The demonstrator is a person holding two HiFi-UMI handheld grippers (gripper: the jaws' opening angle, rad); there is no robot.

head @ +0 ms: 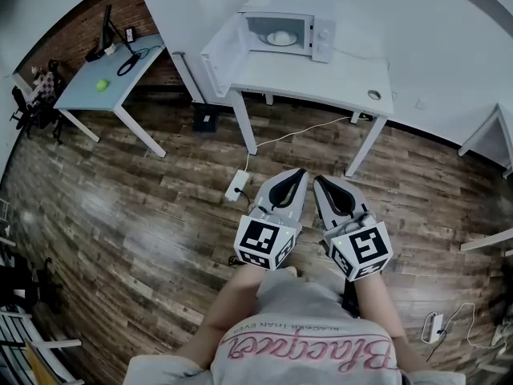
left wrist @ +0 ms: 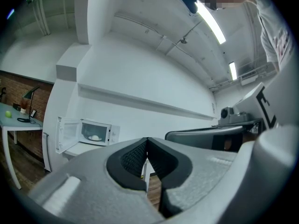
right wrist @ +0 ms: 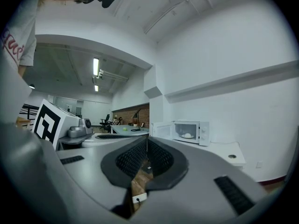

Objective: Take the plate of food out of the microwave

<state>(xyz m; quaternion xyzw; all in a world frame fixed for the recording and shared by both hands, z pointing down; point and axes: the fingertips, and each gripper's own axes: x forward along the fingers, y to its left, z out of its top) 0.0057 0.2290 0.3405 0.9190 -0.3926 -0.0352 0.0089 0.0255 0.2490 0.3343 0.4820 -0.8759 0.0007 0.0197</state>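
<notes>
Closed and empty, your left hand-held gripper [head: 300, 172] and right hand-held gripper [head: 317, 180] face the plate of food [head: 281, 38], far up-frame; left marginally nearer.

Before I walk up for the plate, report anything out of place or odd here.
Only the white power strip: it lies loose on the wood floor before the table, cord trailing under it. Nothing else looks askew.

Left gripper [left wrist: 147, 143] lower centre, jaws together, nothing between. Microwave [left wrist: 103, 133] mid-left, door [left wrist: 66, 134] open (plate of food [left wrist: 95, 137] inside). Right gripper [left wrist: 205, 135] at right.
</notes>
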